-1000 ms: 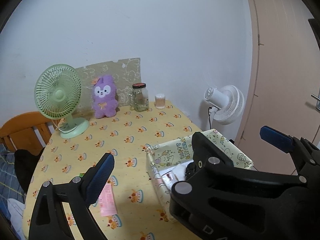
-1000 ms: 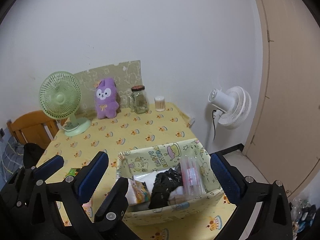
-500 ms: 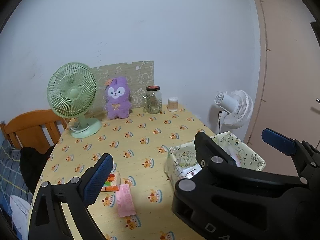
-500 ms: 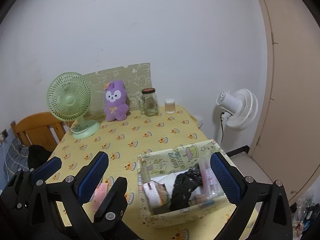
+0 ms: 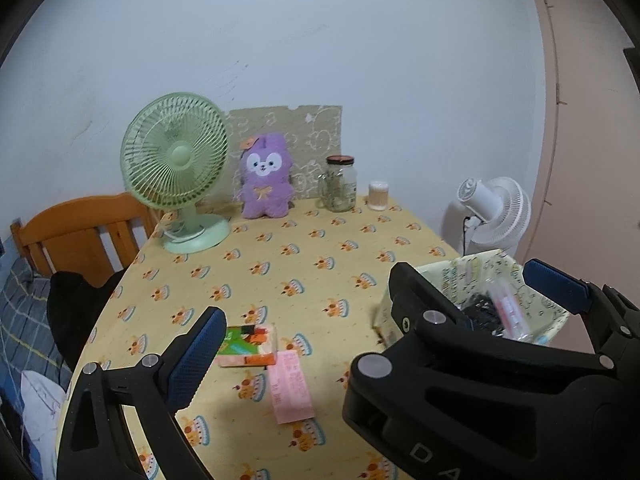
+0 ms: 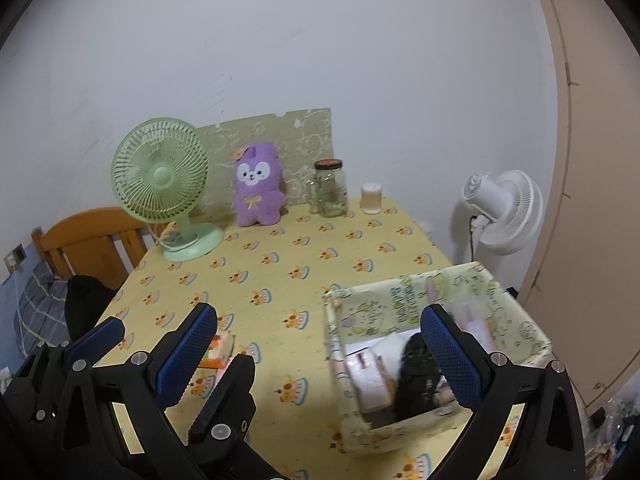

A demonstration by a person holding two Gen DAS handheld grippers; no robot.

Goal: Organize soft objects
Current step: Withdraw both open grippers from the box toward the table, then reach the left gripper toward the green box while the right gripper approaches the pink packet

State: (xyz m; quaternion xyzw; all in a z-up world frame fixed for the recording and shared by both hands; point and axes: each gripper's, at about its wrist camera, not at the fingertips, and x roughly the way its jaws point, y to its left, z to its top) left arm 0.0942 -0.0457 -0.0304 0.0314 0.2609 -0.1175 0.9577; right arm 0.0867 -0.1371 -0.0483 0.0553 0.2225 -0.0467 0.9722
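A patterned fabric storage box (image 6: 416,300) stands on the table's right side, holding a black soft item (image 6: 416,364), a white pack (image 6: 366,374) and a clear packet (image 5: 510,312). A purple plush (image 5: 266,176) (image 6: 256,186) stands at the back by the wall. A green-orange tissue pack (image 5: 248,344) and a pink packet (image 5: 290,388) lie near the front. My left gripper (image 5: 376,312) is open and empty above the table, between these packs and the box (image 5: 472,276). My right gripper (image 6: 320,354) is open and empty, with the box's left part between its fingers in view.
A green desk fan (image 5: 176,172), a glass jar (image 5: 340,184) and a small cup (image 5: 378,196) stand at the back of the yellow-clothed table (image 5: 300,264). A white fan (image 5: 496,212) stands on the floor to the right. A wooden chair (image 5: 80,232) is at left.
Both views have shifted left and back: the box now sits further right, and the tissue pack and pink packet have come into fuller view. Both grippers stay open.
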